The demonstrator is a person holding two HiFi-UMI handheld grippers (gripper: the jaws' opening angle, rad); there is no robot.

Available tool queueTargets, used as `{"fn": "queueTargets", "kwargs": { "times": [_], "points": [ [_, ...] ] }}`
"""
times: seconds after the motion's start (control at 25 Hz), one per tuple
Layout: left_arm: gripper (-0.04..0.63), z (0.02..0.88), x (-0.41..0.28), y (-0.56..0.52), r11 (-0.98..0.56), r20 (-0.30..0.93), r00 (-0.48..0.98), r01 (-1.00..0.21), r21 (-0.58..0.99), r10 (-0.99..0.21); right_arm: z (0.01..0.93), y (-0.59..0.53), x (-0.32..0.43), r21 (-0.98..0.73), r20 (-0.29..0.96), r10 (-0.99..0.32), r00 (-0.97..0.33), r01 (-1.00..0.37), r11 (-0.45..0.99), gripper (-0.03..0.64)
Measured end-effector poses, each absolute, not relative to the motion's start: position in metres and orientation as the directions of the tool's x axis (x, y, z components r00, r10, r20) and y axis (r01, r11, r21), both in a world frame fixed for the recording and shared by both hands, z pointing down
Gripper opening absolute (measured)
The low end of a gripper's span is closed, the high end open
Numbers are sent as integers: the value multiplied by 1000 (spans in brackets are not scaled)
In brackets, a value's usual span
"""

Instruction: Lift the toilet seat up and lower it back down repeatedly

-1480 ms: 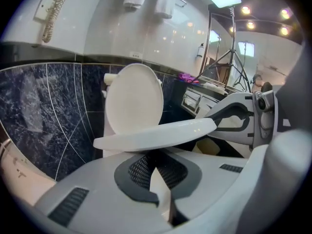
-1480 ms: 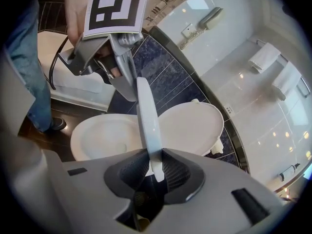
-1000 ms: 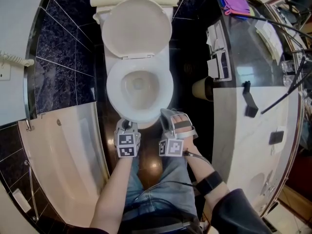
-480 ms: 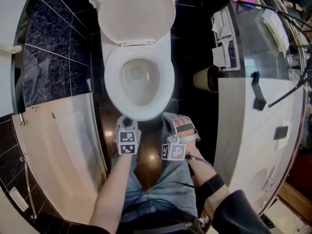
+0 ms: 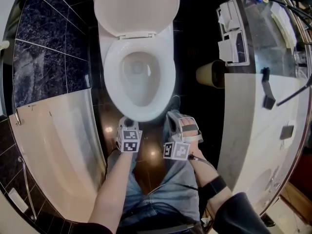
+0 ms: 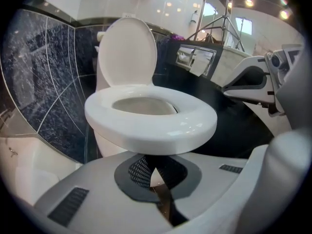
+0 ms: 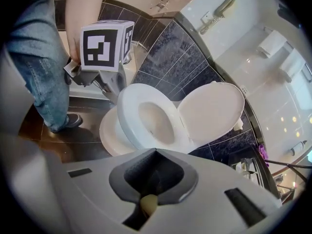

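Observation:
The white toilet seat lies flat on the bowl, and the lid stands raised against the tank. My left gripper is at the bowl's front rim. In the left gripper view its jaws are shut and empty, with the seat's front edge just beyond and above the tips. My right gripper is off the bowl's front right, apart from the seat. Its jaws are shut with nothing between them. The right gripper view shows the seat, the lid and the left gripper's marker cube.
A white bathtub curves along the left. At right runs a pale counter with paper dispensers, and a tan round bin stands beside the bowl. The person's jeans fill the dark floor behind the grippers.
The head view has shifted, so the toilet sits higher and larger in the frame. Both grippers have stayed at the bowl's front. The seat has remained down.

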State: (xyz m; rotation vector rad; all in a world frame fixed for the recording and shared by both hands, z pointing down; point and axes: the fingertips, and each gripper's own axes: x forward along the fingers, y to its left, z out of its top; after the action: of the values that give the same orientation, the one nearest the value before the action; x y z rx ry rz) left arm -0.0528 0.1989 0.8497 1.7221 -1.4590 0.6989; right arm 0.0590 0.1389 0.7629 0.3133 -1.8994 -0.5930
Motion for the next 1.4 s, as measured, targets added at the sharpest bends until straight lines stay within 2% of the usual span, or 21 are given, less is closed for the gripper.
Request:
{"fn": "queueTargets", "kwargs": {
  "times": [0.36,0.76,1.0,1.24,1.4],
  "points": [
    [0,898,-43,253,-61,878,228,-973,224,-421,774,124,55,537,777,-491,-393,8,843,17],
    [0,860,-74,232,-49,848,176,-983,175,-500,758,116,41,532,765,-500,-406,-40,846,17],
    [0,759,-107,191,-63,793,127,-992,111,-596,688,86,31,523,726,-543,-422,-174,834,18],
    [0,606,-141,159,-40,693,58,-998,42,-718,568,54,23,431,654,-582,-483,-394,811,20],
    [0,512,-155,146,-23,623,26,-1000,13,-782,499,38,26,385,603,-609,-515,-481,788,20]
  ]
}}
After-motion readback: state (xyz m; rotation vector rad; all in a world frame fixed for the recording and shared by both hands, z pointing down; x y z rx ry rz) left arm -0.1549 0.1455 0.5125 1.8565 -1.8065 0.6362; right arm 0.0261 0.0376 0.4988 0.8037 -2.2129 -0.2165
